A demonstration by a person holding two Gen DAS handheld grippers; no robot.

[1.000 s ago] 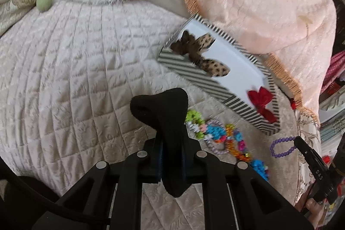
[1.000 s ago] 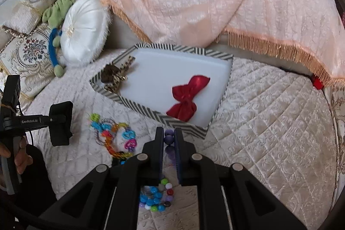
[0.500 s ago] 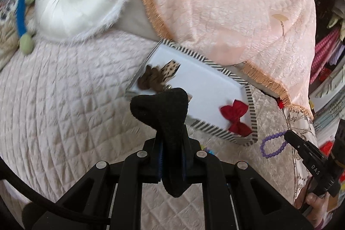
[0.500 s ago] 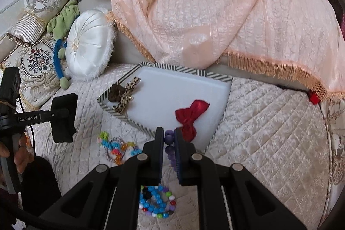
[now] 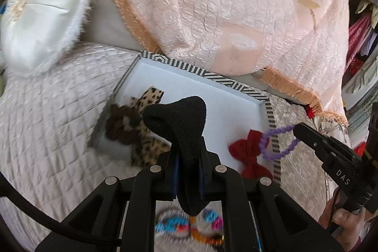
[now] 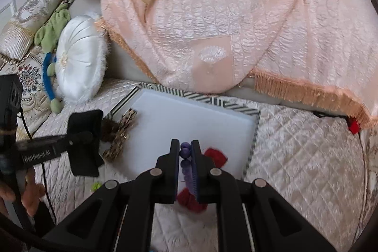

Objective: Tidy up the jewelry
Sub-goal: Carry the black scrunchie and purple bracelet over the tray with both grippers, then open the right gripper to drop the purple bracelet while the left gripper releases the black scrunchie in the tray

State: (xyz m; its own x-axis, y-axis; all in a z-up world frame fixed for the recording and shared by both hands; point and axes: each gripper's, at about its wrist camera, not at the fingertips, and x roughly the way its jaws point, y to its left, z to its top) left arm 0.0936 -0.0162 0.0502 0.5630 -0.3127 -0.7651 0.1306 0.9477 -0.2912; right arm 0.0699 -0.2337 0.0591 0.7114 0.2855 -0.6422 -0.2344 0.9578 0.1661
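Note:
My left gripper point(image 5: 187, 152) is shut on a black velvet pouch point(image 5: 182, 122) and holds it above the near edge of the striped tray point(image 5: 208, 73). My right gripper point(image 6: 185, 148) is shut on a purple bead bracelet point(image 6: 184, 151) over the tray's point(image 6: 196, 96) right part; the bracelet point(image 5: 276, 141) hangs as a loop in the left wrist view. In the tray lie a leopard-print bow point(image 5: 146, 131) with a brown flower and a red bow point(image 5: 248, 155). Colourful bead bracelets point(image 5: 189, 226) lie on the quilt below my left gripper.
A peach fringed blanket point(image 5: 224, 4) hangs just behind the tray. A round white cushion point(image 5: 40, 8) sits at the back left. Patterned cushions and a green plush point(image 6: 50, 32) lie far left. The tray rests on a quilted cream bedspread point(image 6: 307, 145).
Both grippers moved forward toward the tray. The right one carried the purple bracelet up over the tray by the red bow; the left pouch now hovers at the tray's near edge.

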